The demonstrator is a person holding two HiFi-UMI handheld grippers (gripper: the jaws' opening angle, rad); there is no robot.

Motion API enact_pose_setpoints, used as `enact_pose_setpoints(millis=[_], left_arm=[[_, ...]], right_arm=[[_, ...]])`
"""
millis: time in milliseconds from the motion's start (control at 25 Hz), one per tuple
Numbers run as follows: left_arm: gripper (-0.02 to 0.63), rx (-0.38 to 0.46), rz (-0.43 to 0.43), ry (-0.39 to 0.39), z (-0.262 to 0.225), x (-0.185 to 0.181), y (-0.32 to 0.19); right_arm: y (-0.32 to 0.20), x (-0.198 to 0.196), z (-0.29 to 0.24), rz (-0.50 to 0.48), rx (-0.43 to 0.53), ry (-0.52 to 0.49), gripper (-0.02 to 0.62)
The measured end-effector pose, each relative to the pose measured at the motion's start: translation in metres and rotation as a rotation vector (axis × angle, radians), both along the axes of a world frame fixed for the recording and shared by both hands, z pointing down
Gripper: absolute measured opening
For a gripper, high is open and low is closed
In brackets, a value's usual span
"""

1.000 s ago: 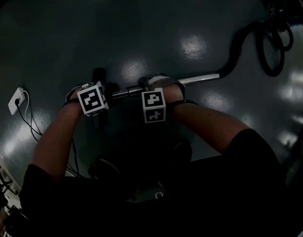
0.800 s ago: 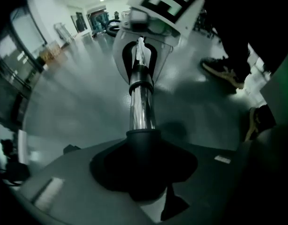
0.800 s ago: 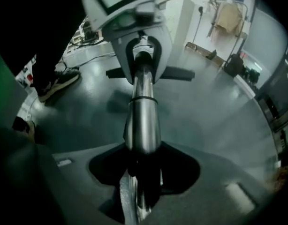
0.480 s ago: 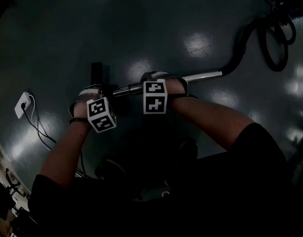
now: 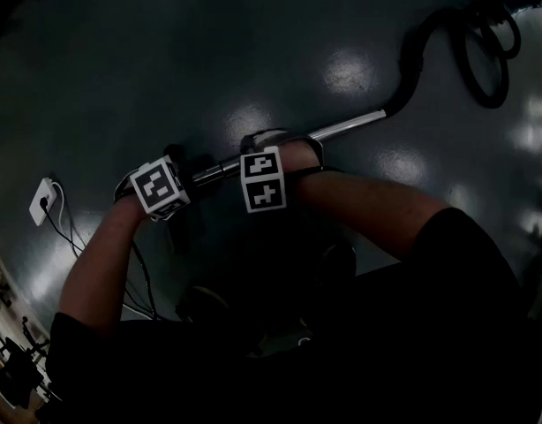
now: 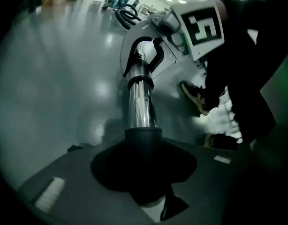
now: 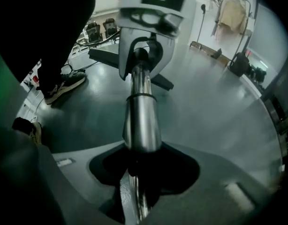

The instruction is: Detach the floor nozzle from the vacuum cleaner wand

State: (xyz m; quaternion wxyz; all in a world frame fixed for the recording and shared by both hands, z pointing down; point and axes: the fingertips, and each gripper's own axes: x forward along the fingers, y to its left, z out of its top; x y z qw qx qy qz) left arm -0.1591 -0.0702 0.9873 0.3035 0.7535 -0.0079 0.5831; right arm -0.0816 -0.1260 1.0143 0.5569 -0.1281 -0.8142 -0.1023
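though the head view hides it, left gripper (image 7: 140, 65) and right gripper (image 6: 141, 68) jaws both clamp the wand (image 5: 343, 128)

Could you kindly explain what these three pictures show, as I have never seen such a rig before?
A person holds a two-jaw gripper in each hand. The head view looks down from their head; each gripper view looks along that gripper's jaws. The left gripper grips the black collar on the chrome wand; the right gripper grips the bare wand. Beyond the left gripper shows the dark floor nozzle. On the floor lie the hose and a white socket with cables.
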Motion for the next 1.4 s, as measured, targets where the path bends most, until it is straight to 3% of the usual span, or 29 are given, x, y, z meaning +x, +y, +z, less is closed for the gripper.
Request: enact_pose_setpoints(millis=[160, 240, 280, 320, 400, 600, 680, 760, 960, 1040, 1080, 1160, 1280, 1400], left_arm=[[0.146, 0.520, 0.163, -0.281, 0.005, -0.022, -0.033], [0.146, 0.658, 0.209, -0.358, 0.003, -0.030, -0.043], [0.144, 0.657, 0.205, -0.349, 0.004, -0.031, -0.042], [0.144, 0.616, 0.187, -0.314, 0.006, -0.029, -0.038], [0.144, 0.453, 0.130, -0.209, 0.009, -0.023, -0.023], [0.144, -0.119, -0.077, 0.005, -0.005, -0.006, 0.029], [0.144, -0.189, -0.098, 0.033, -0.010, -0.004, 0.033], [0.144, -0.058, -0.052, 0.013, -0.008, -0.008, 0.019], [0.144, 0.587, 0.184, -0.235, -0.001, -0.029, -0.032], [0.143, 0.698, 0.221, -0.319, 0.001, -0.035, -0.039], [0.141, 0.688, 0.209, -0.320, 0.003, -0.035, -0.038], [0.140, 0.545, 0.127, -0.221, 0.008, -0.029, -0.025], [0.140, 0.177, -0.045, 0.019, 0.003, -0.013, 0.007], [0.143, -0.154, -0.183, 0.156, -0.016, -0.004, 0.033]], right_arm=[[-0.010, -0.003, -0.006, 0.038, -0.029, -0.018, 0.173], [-0.014, -0.006, -0.010, 0.050, -0.027, -0.031, 0.173], [-0.013, -0.007, -0.011, 0.051, -0.028, -0.030, 0.173], [-0.011, -0.007, -0.009, 0.048, -0.030, -0.025, 0.172], [-0.004, -0.006, -0.006, 0.030, -0.036, -0.013, 0.172], [0.015, -0.005, -0.006, -0.054, -0.003, -0.008, 0.172], [0.017, -0.007, -0.006, -0.057, 0.001, -0.009, 0.172], [0.012, -0.009, -0.006, -0.034, -0.006, -0.010, 0.172], [-0.006, -0.008, -0.011, 0.046, -0.019, -0.020, 0.173], [-0.008, -0.009, -0.011, 0.054, -0.016, -0.022, 0.173], [-0.007, -0.009, -0.010, 0.054, -0.016, -0.019, 0.172], [-0.002, -0.008, -0.007, 0.041, -0.018, -0.009, 0.172], [0.010, -0.005, -0.006, -0.009, 0.001, -0.007, 0.172], [0.020, -0.007, -0.009, -0.056, 0.034, -0.010, 0.172]])
